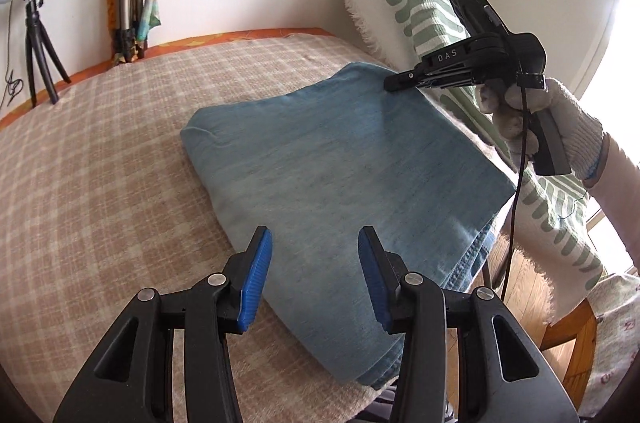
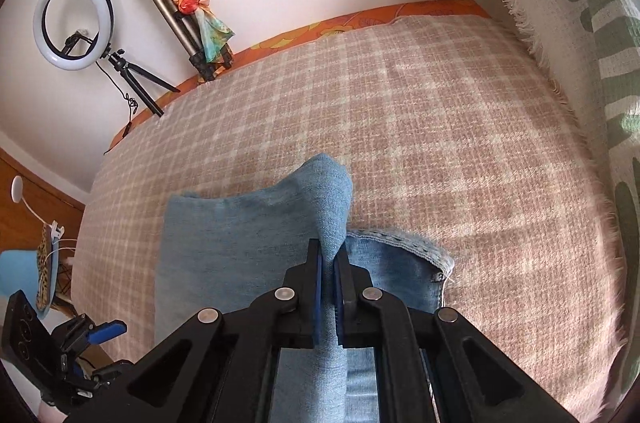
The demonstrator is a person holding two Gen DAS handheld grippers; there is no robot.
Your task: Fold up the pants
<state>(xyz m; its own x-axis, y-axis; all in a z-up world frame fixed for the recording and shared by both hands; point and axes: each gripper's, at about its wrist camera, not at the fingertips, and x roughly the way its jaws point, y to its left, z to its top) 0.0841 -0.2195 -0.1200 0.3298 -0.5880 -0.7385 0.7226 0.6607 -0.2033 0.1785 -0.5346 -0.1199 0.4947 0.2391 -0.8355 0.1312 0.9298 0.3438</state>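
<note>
Light blue denim pants [image 1: 340, 167] lie folded in a flat stack on the beige checked blanket [image 1: 100, 163]. My left gripper [image 1: 316, 247] is open and empty, its blue pads just above the near edge of the stack. My right gripper [image 1: 390, 85] is held by a gloved hand at the stack's far right corner. In the right wrist view the right gripper [image 2: 329, 255] is shut on a pinched ridge of the pants [image 2: 240, 243], lifting the top layer; a hemmed layer shows underneath.
A green-and-white patterned throw [image 1: 416, 3] hangs at the right of the bed. A ring light on a tripod [image 2: 74, 23] and a folded stand wrapped in colourful cloth [image 2: 180, 3] stand by the far wall. Wooden furniture [image 1: 576, 335] and floor lie past the bed's right edge.
</note>
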